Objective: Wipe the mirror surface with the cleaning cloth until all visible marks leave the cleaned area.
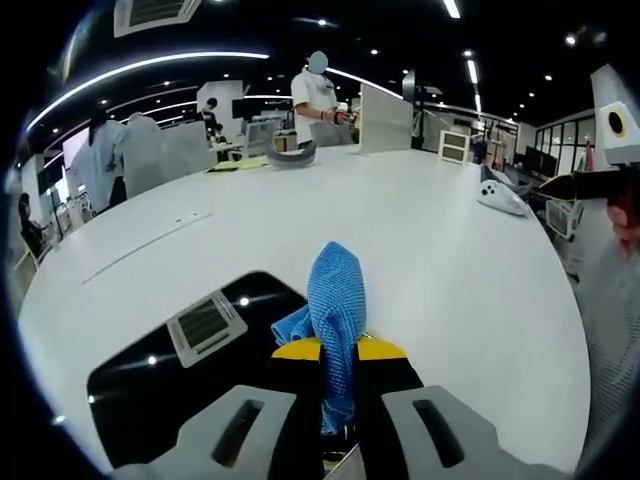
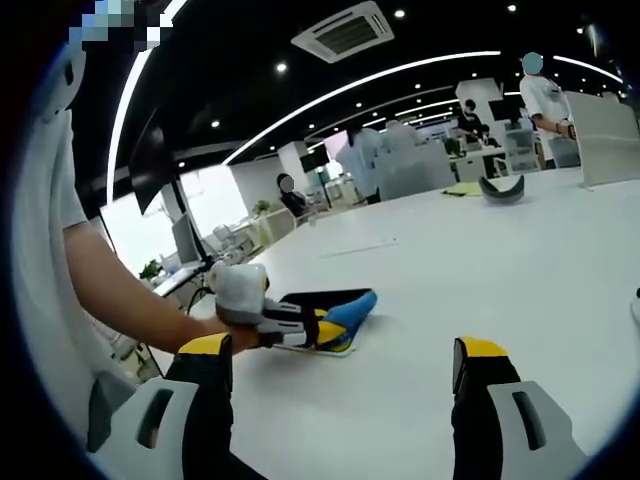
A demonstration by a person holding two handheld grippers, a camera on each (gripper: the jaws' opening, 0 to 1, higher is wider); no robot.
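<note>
Mirror [image 1: 140, 390] lies at the table [image 1: 430, 250] edge, cloth [image 1: 335, 310] clamped above it.

Left gripper [image 1: 338, 400] fingers pinched together; right gripper [image 2: 345, 375] fingers spread wide apart.

Bright, even indoor light from ceiling spots and long curved strip lights [image 2: 330, 95]; shadows on the white table [image 1: 450, 260] are faint. The mirror [image 1: 170, 380] reflects small light points as glare. Strong fisheye bending at edges; distant background slightly soft.
</note>
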